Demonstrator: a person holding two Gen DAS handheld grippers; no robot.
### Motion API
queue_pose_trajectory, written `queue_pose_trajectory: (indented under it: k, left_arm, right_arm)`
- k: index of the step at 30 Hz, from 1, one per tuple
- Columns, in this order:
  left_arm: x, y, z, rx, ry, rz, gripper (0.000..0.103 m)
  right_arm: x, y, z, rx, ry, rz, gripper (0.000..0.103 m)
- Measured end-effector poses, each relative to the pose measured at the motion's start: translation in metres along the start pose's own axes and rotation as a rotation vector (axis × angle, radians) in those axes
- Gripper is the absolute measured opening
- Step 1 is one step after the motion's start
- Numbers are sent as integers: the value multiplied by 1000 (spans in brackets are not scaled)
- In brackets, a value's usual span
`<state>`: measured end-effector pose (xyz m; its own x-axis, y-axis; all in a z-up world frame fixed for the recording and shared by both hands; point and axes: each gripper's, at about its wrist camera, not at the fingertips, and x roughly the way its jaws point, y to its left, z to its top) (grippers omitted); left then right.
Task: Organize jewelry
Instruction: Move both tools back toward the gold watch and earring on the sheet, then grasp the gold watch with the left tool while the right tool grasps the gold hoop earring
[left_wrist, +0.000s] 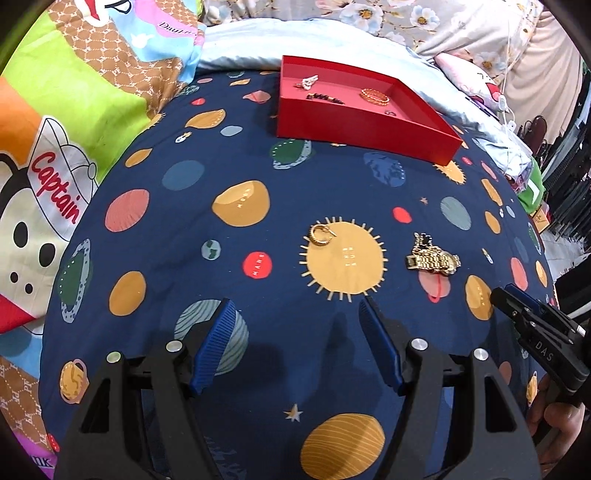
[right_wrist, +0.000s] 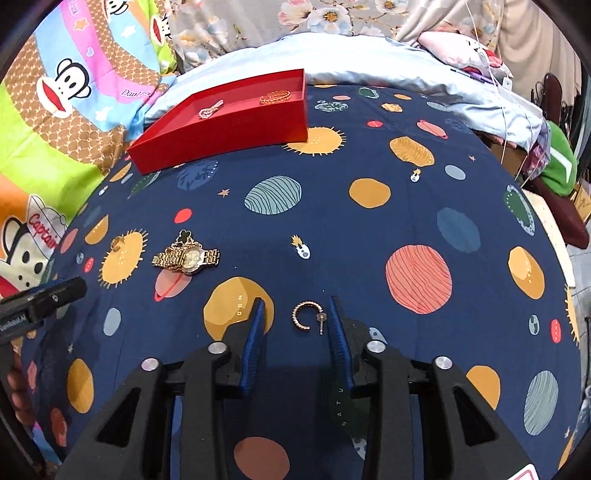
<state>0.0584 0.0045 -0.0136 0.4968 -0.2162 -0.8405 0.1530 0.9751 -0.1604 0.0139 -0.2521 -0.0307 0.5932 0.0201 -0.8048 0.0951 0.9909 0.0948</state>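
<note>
A red tray (left_wrist: 362, 123) at the far side of the bed holds a gold bracelet (left_wrist: 375, 96), a dark beaded piece (left_wrist: 325, 98), a white clip (left_wrist: 308, 81) and a small ring (left_wrist: 390, 112); it also shows in the right wrist view (right_wrist: 221, 129). A gold hoop earring (left_wrist: 320, 234) and a gold watch (left_wrist: 434, 258) lie on the blue planet sheet. My left gripper (left_wrist: 297, 306) is open and empty, short of the hoop. In the right wrist view a second gold hoop earring (right_wrist: 308, 317) lies between the fingers of my open right gripper (right_wrist: 297, 304). The watch (right_wrist: 188, 256) lies to its left.
A cartoon monkey pillow (left_wrist: 66, 147) lies at the left. A pale blue blanket (left_wrist: 332, 40) and floral bedding lie behind the tray. The bed's right edge (right_wrist: 554, 236) drops off to clutter and a green item (right_wrist: 561, 166). My right gripper shows in the left wrist view (left_wrist: 496, 295).
</note>
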Motion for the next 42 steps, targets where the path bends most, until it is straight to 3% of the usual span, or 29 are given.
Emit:
queue_pose_trajectory:
  k: [5, 15, 25, 31, 36, 42]
  left_arm:
    - [1, 0, 1, -3, 0, -4, 67]
    - [5, -23, 5, 37, 11, -63, 67]
    - [23, -80, 17, 167, -1, -127, 67]
    - [37, -90, 42, 154, -22, -127, 66]
    - [45, -101, 39, 174, 0, -159, 66]
    - [51, -112, 27, 207, 12, -149, 48]
  right_arm:
    - [1, 4, -1, -27, -3, -31, 17]
    - [-5, -2, -1, 18, -1, -10, 17]
    - [-30, -6, -3, 41, -13, 7, 17]
    - [-27, -11, -3, 60, -11, 21, 17]
    - [-27, -16, 0, 73, -14, 26, 17]
    - [-25, -19, 1, 82, -12, 31, 17]
